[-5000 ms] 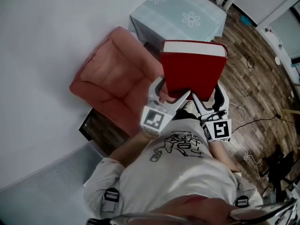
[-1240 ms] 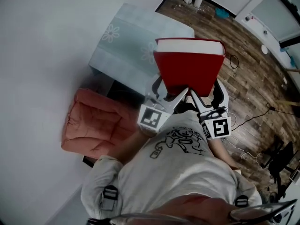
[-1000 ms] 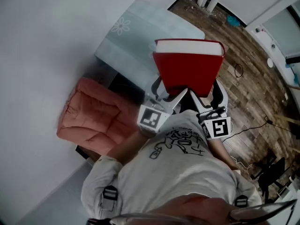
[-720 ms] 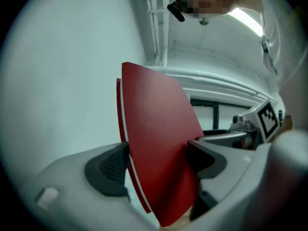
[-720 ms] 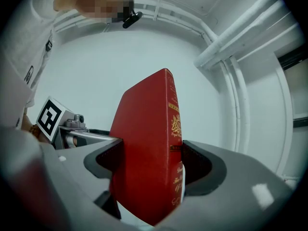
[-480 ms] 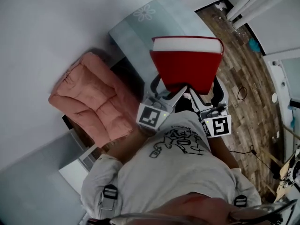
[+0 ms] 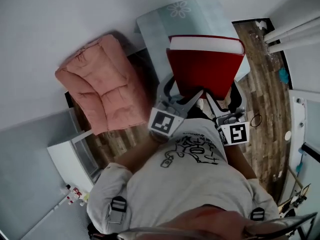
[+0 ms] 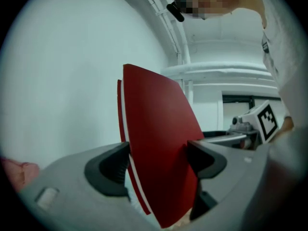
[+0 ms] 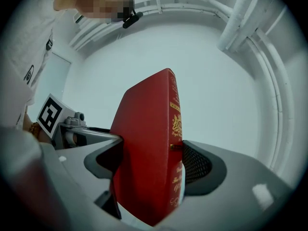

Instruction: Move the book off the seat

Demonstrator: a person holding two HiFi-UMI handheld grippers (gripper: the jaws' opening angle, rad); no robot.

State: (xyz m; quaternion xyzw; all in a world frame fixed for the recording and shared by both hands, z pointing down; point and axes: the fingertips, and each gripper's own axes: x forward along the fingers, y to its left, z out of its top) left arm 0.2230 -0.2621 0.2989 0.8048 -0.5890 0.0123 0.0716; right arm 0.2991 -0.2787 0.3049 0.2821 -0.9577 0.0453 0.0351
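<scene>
A thick red hardback book is held up in front of the person, white page edge facing away. My left gripper is shut on its near left edge and my right gripper is shut on its near right edge. In the left gripper view the red cover stands between both pads. In the right gripper view the book's spine with gold print sits pinched between the pads. The pink cushioned seat lies to the left, with nothing on it. The book hangs over a pale blue table with flower print.
A white cabinet stands at lower left by the seat. Wooden floor runs along the right, with white pipes at upper right and a cable loop. White wall fills the upper left.
The whole view has swung round: the seat and blue table have rotated clockwise, the table now behind the book. Both grippers still hold the book the same way.
</scene>
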